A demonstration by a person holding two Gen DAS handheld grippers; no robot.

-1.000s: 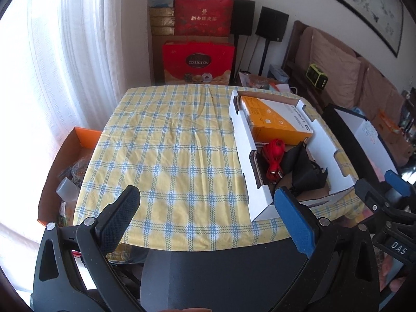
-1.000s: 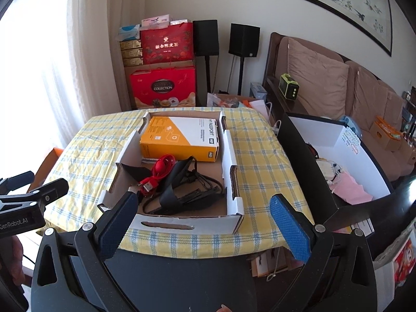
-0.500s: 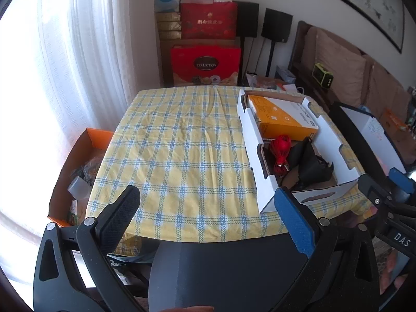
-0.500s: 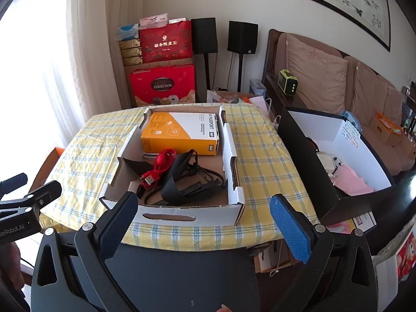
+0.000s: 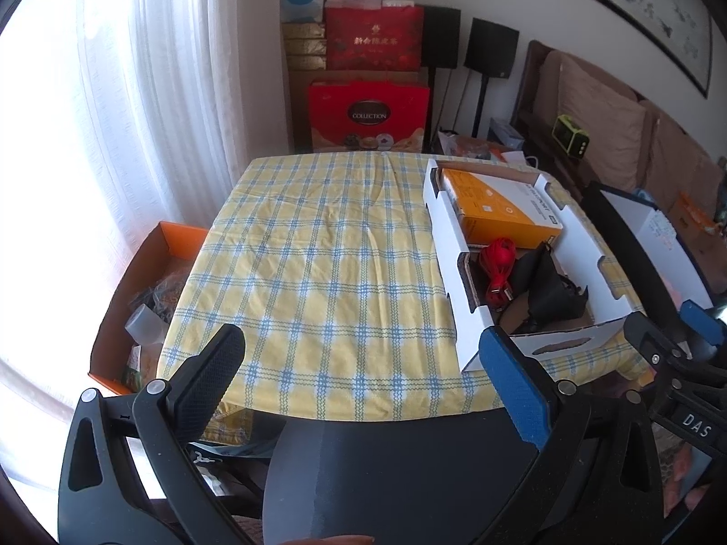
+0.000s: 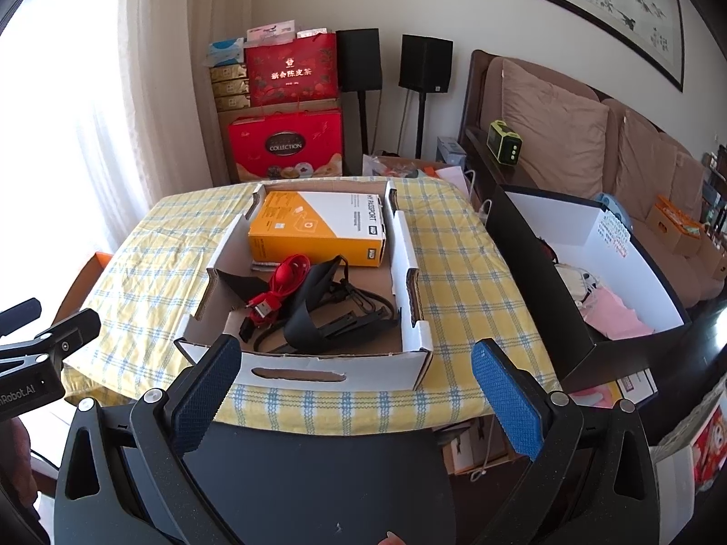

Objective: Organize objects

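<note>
Both grippers held back at the near edge of the table, short of the goods. My left gripper point(image 5: 363, 363) has its fingers spread wide, nothing between them; my right gripper point(image 6: 356, 374) likewise apart and empty.

Just beyond the right gripper: cardboard tray point(image 6: 411, 272) on the checked tablecloth point(image 5: 318, 250), right half of the table. Long axis runs near to far; a handle slot in its near wall faces me.

Inside the tray, near end: black strap bundle point(image 6: 331, 318), loose, with loops trailing right. Just to its left, a red cable point(image 6: 281, 281), coiled, plug end pointing near-left, lying roughly near-to-far. Far end: orange box point(image 6: 318, 227), flat, long axis left to right across the tray, printed spine facing right.

Judgement: everything sits inside the tray, which fits items already gathered, or items waiting to be sorted out; cannot tell which.

If a pick follows: come in from above, close across the cable's narrow width, keep clear of strap loops to avoid dragging them
</note>
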